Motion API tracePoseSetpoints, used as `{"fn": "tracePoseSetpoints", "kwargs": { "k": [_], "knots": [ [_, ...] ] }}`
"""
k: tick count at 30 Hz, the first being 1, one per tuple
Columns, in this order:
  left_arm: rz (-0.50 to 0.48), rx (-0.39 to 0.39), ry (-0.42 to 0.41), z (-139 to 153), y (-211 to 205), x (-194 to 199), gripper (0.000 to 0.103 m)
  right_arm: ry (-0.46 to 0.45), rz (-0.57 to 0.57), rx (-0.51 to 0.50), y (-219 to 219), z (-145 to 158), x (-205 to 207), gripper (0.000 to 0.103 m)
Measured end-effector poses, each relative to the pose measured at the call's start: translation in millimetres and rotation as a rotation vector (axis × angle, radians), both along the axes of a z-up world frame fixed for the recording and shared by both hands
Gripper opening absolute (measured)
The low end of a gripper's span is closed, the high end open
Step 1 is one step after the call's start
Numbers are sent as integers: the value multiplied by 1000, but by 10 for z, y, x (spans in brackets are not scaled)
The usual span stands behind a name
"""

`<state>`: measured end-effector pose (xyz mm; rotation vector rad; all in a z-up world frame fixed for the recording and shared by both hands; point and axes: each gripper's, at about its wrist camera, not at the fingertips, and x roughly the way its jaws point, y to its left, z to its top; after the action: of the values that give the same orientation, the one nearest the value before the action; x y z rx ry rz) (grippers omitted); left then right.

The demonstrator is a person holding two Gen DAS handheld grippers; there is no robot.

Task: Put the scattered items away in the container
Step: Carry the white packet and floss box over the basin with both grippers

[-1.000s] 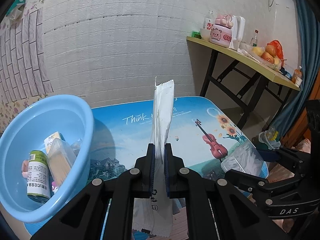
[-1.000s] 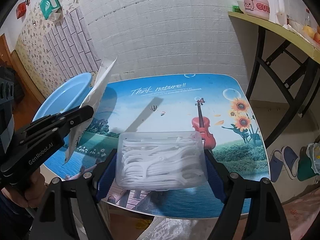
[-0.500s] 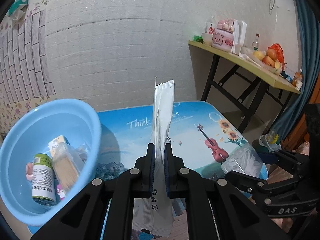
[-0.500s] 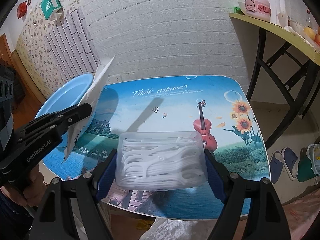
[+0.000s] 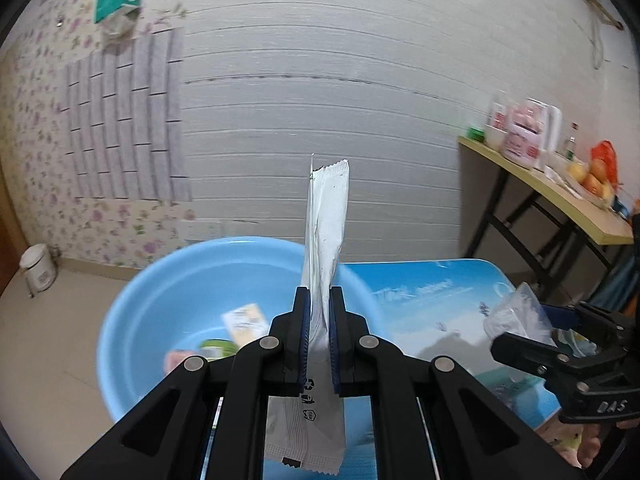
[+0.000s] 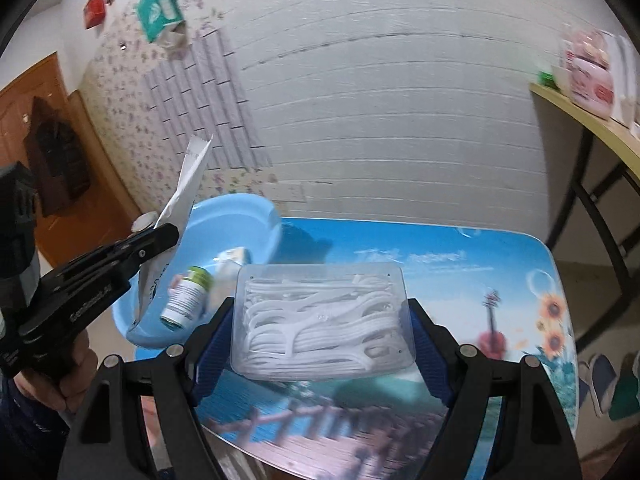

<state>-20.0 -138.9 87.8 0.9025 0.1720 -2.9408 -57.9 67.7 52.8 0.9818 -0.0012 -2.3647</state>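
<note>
My left gripper (image 5: 319, 300) is shut on a white sachet (image 5: 325, 232) that stands upright between its pads, over the near rim of the light blue basin (image 5: 168, 304). The basin holds a green-capped bottle (image 6: 188, 298), a small carton (image 5: 244, 322) and other small items. My right gripper (image 6: 320, 322) is shut on a clear plastic box of white floss picks (image 6: 322, 324), held above the picture-printed table (image 6: 460, 280), right of the basin (image 6: 248, 220). In the right wrist view the left gripper (image 6: 166, 236) and its sachet (image 6: 188, 184) hang over the basin.
A wooden folding table (image 5: 560, 196) with a pink box, fruit and bottles stands to the right by the white brick wall. A small white bin (image 5: 38, 266) sits on the floor at the left. Slippers (image 6: 604, 380) lie on the floor at the right.
Both grippers have swung left and risen with their loads. The sachet now hangs over the basin, which has come to the middle of the left wrist view; the floss box has neared the basin.
</note>
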Motion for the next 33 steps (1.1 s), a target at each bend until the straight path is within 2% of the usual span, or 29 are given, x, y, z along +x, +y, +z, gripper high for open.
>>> {"fn": "tracePoseSetpoints", "kwargs": {
  "k": [6,10,12,20,33],
  "knots": [
    [55,6,-40,-124,-266,-17,8,-12,40,-17,-283,-40,-13,82],
    [65,-15,-63,-263,-364,-10,8,-13,56,2,-397,-59,-21,82],
    [77,3,-75,-346,-425,-10,8,-10,57,11,-431,-53,-28,82],
    [99,33,-67,-445,-632,26,9,-12,58,32,-542,-45,-21,82],
    [69,28,-84,-583,-666,-2,12,-22,61,67,-681,-102,-55,82]
  ]
}}
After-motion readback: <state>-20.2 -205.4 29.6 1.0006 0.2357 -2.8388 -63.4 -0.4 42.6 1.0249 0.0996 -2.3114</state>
